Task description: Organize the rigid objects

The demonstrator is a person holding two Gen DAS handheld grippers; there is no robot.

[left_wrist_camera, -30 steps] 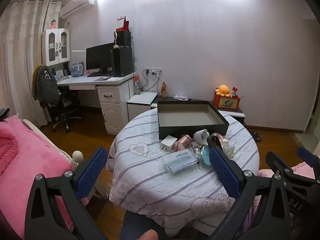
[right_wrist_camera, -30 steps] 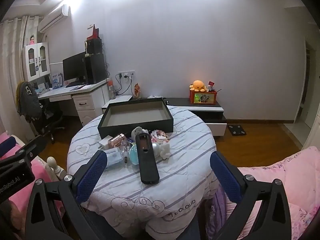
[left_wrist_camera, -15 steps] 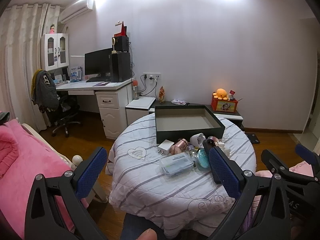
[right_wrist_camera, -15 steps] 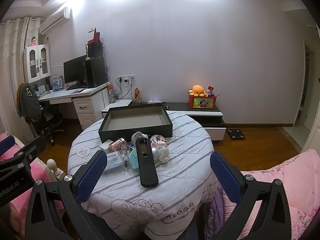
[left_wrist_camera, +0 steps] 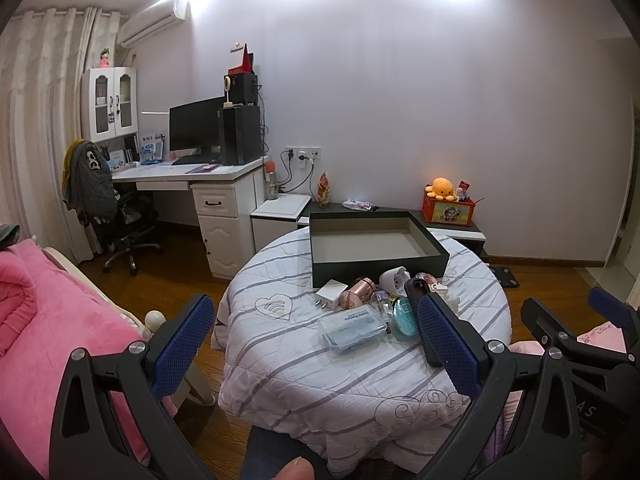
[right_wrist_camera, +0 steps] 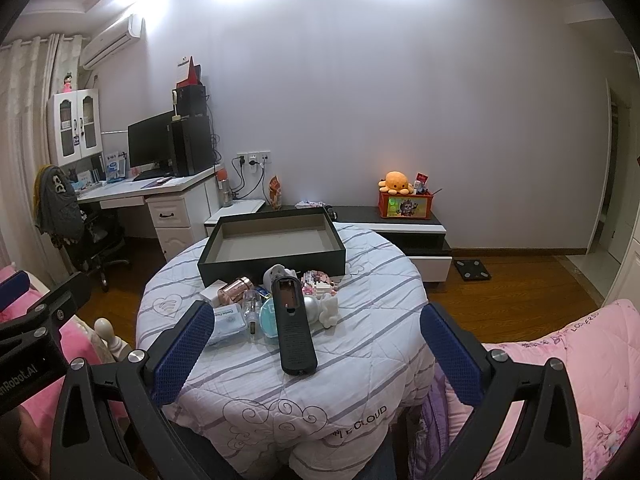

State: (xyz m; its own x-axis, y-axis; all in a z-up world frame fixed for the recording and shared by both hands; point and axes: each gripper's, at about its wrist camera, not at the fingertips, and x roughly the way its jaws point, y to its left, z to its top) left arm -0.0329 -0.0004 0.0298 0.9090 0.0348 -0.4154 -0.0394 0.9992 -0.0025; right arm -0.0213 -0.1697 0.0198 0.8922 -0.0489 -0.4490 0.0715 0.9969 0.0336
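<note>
Both grippers up off the table, nothing in either. Left gripper (left_wrist_camera: 316, 344) jaws spread wide, blue pads apart, aimed at round table (left_wrist_camera: 280, 364) w/ striped cloth. Right gripper (right_wrist_camera: 316, 346) same, spread wide, empty, hovering near table's front edge.

Dark open box (right_wrist_camera: 272, 240) sits at far side of table, inside looks bare. Clutter bunched just in front of box: long black remote-like device (right_wrist_camera: 294, 328) lying lengthwise toward the person, nearest of the pile; clear plastic case (left_wrist_camera: 352, 330) w/ label to its left; rose-gold cylinder (left_wrist_camera: 356, 292) on its side; white charger (left_wrist_camera: 330, 292) beside it; white plug adapter (left_wrist_camera: 394, 280) touching box front; teal round thing (right_wrist_camera: 269, 320) against the black device; small white figure (right_wrist_camera: 329, 309) to its right; pink block toy (right_wrist_camera: 318, 282) behind. Tiny items btwn them too blurry to ID.
</note>
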